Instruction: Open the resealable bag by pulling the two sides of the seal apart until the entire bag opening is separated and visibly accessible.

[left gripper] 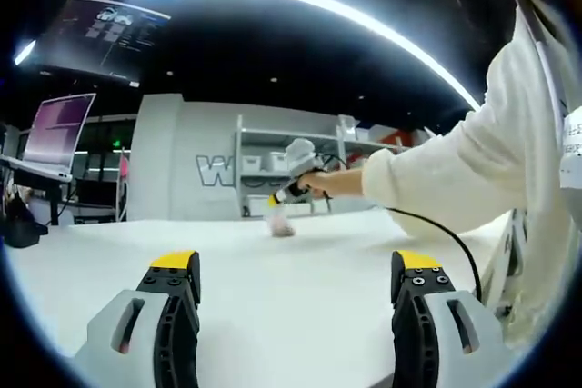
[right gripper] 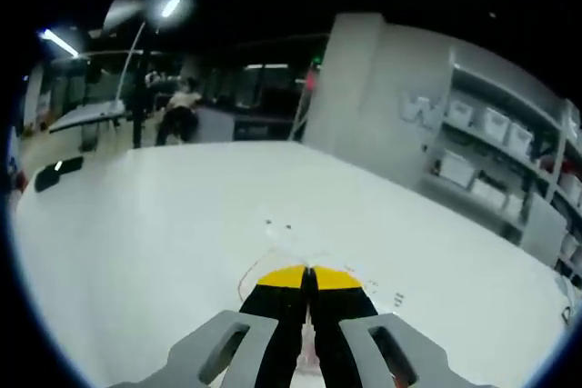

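One clear bag (right gripper: 289, 247) is pinched at its edge between the closed jaws of the right gripper (right gripper: 307, 272), over the white table (right gripper: 136, 224). Well apart, the left gripper (left gripper: 296, 265) is held wide open, nothing between its jaws.

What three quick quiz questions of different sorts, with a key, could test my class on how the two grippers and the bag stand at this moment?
1. True or false: the left gripper has its jaws spread wide over the bare white table.
2. Multiple choice: the right gripper is A) wide open above the table, B) closed on the clear resealable bag, C) resting on a shelf.
3. Fill in: in the left gripper view, the person's hand holds the right gripper down at the ____ lying on the table.

Key: 1 true; 2 B; 3 bag.
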Available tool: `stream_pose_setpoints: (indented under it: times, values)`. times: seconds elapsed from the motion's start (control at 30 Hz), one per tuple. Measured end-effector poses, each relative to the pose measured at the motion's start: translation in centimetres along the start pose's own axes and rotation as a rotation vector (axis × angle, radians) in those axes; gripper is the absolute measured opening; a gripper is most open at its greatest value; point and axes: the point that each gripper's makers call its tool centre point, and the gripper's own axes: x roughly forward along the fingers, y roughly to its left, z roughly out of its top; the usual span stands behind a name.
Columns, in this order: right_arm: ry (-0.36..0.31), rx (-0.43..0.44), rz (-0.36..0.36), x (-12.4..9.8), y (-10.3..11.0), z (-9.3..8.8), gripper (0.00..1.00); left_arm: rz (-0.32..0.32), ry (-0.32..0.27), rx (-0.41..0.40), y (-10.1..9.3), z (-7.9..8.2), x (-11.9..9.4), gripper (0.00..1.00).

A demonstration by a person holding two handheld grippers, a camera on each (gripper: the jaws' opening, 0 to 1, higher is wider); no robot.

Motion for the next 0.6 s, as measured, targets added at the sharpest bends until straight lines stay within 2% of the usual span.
stream_pose_setpoints:
  times: [0.43,0.6]
  values:
    - [0.021,0.031,0.051,1.1,3.0,-1.7,0.00,-0.005,-0.014,-0.008,-0.2,0.4,0.0,0.85]
    - [0.024,0.034,0.060,1.4,3.5,-2.0,0.00,-0.005,-0.015,-0.009,-0.3,0.3,0.1,0.85]
